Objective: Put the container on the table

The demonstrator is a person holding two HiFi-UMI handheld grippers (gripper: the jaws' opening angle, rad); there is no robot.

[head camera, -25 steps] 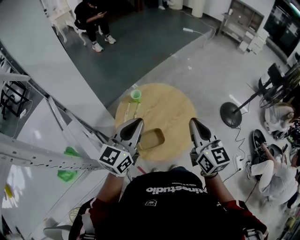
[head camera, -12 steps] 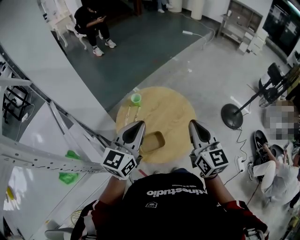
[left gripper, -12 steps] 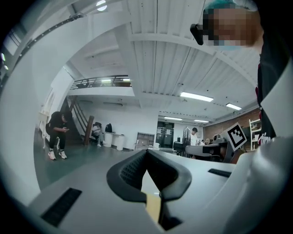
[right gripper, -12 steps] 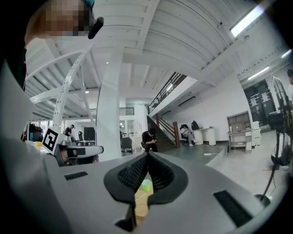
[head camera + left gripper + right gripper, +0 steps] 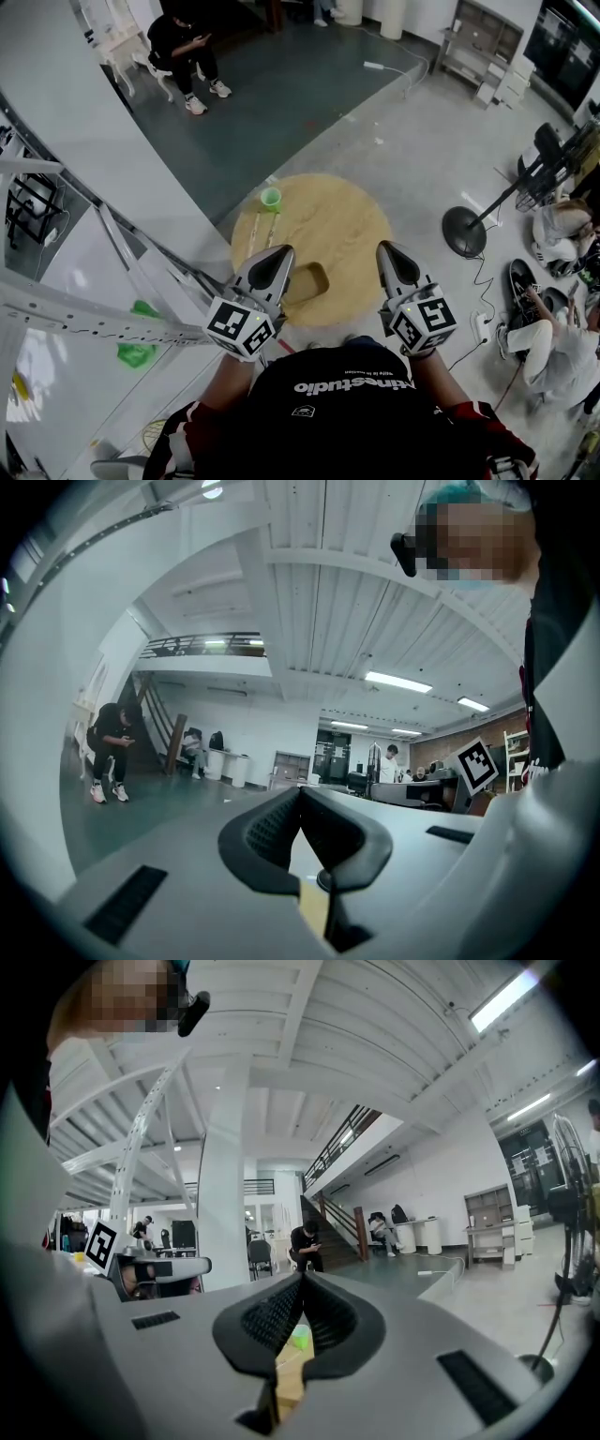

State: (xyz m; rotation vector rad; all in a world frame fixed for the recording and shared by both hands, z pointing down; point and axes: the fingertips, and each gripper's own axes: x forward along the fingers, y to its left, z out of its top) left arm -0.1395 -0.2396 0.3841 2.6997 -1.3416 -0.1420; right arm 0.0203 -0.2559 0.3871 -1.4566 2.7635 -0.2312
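Note:
A tan rectangular container point(image 5: 309, 280) lies on the round wooden table point(image 5: 347, 225), near its front left edge. My left gripper point(image 5: 281, 251) is held level just to the container's left, above it in the head view, hiding its left end. Its jaws are shut with nothing between them, as the left gripper view point(image 5: 300, 789) also shows. My right gripper point(image 5: 384, 247) hovers over the table's front right part, jaws shut and empty. In the right gripper view point(image 5: 302, 1277) a green cup point(image 5: 300, 1337) shows through the slit below the tips.
A green cup point(image 5: 271, 197) and two thin sticks point(image 5: 255, 228) lie at the table's far left. A white metal frame point(image 5: 94, 309) runs along the left. A fan stand point(image 5: 462, 230) and seated people are at the right, and another person point(image 5: 183, 42) sits far back.
Hardly anything: the head view has shifted a little, so the table sits slightly lower in the frame. Both grippers stay shut in the same pose.

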